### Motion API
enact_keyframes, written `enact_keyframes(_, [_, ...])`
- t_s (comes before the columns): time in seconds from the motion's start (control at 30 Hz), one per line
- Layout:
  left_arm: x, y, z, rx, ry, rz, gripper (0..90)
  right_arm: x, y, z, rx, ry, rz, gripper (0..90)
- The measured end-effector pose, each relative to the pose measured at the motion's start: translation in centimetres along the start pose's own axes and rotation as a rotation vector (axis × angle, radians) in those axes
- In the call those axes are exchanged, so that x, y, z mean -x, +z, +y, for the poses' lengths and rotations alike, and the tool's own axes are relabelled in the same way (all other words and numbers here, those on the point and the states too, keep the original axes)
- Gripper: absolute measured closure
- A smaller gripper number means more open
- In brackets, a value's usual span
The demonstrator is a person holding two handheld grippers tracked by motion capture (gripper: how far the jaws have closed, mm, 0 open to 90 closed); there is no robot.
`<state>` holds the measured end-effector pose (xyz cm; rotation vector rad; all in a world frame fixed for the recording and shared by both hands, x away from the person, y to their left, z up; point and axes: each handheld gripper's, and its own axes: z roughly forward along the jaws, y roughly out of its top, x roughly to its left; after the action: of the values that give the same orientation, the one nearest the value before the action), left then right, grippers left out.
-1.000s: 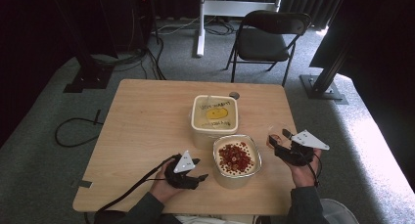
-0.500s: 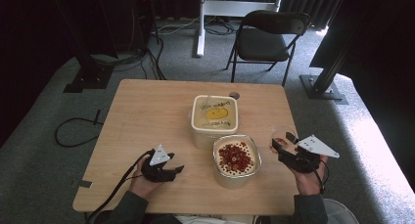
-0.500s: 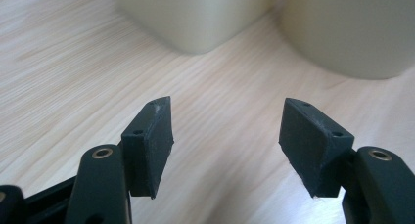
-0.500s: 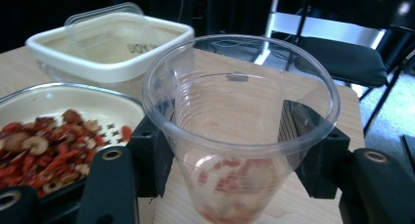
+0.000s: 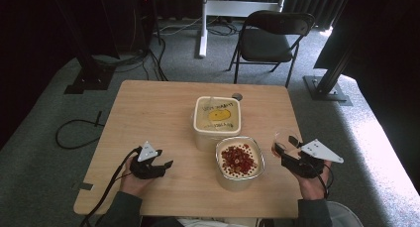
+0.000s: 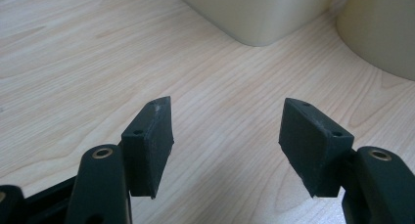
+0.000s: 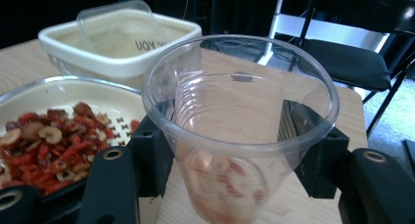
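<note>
Clear plastic is catching the light at the lower right of the high view, where the right gripper (image 5: 288, 148) is holding an upright plastic cup (image 5: 283, 140) just beside the right edge of the wooden table (image 5: 148, 108). In the right gripper view its two black jaws are pressing against opposite sides of the cup (image 7: 235, 116), clamped on it below the rim, and a few reddish and pale pieces are lying in the cup's bottom. Close to the left of the cup, a round glass bowl (image 5: 239, 161) is sitting near the front edge of the table, holding red and pale snack pieces (image 5: 236, 156). Just behind the bowl, toward the middle of the frame, a cream square container (image 5: 218, 119) is standing with a yellow patch showing inside it. At the lower left of the high view, the left gripper (image 5: 167, 164) is hanging just above bare wood, well apart from the bowl. In the left gripper view its jaws are standing wide apart with nothing between them, pointing toward the container's corner (image 6: 259, 13).
</note>
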<state>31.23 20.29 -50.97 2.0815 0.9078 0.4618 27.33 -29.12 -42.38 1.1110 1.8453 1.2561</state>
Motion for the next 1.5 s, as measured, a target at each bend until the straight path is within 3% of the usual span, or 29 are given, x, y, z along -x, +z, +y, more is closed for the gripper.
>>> enact_keyframes(0.1, [-0.3,-0.3,0.0,0.002,0.005,0.008,37.9,0.0,0.0,-0.2,-0.002,0.018,0.008,40.1])
enact_keyframes(0.17, [-0.5,-0.3,0.0,-0.001,0.002,0.02,37.9,-0.7,0.3,0.0,0.006,-0.014,0.0,40.2])
enact_keyframes(0.27, [-0.8,-0.5,-0.2,0.001,-0.004,0.024,38.1,-0.6,0.3,0.2,0.013,-0.008,0.004,40.3])
enact_keyframes(0.33, [-1.1,-0.3,-0.5,-0.006,-0.013,0.032,38.2,-1.1,0.5,0.4,-0.002,-0.057,-0.023,40.4])
enact_keyframes(0.6, [-2.6,0.2,-1.5,-0.039,-0.046,0.063,38.6,-2.3,1.0,1.6,-0.01,-0.17,-0.101,40.6])
enact_keyframes(0.7, [-3.2,0.4,-1.9,-0.052,-0.064,0.078,38.9,-2.3,0.9,2.0,-0.009,-0.184,-0.101,40.6])
enact_keyframes(0.8, [-3.5,0.5,-2.1,-0.056,-0.072,0.081,38.9,-2.7,0.9,2.3,-0.016,-0.234,-0.128,40.6])
enact_keyframes(1.07, [-3.6,0.8,-2.3,-0.073,-0.073,0.085,39.0,-3.1,0.8,2.9,-0.017,-0.275,-0.132,40.7])
enact_keyframes(1.1, [-3.6,0.9,-2.3,-0.075,-0.072,0.083,38.9,-3.5,0.7,3.1,-0.022,-0.307,-0.138,40.7])
enact_keyframes(1.3, [-3.6,1.0,-2.3,-0.076,-0.074,0.08,39.0,-4.1,0.6,3.7,-0.024,-0.361,-0.139,40.7])
enact_keyframes(1.5, [-3.6,1.0,-2.3,-0.077,-0.072,0.081,39.0,-4.9,0.7,4.0,-0.041,-0.461,-0.168,40.8])
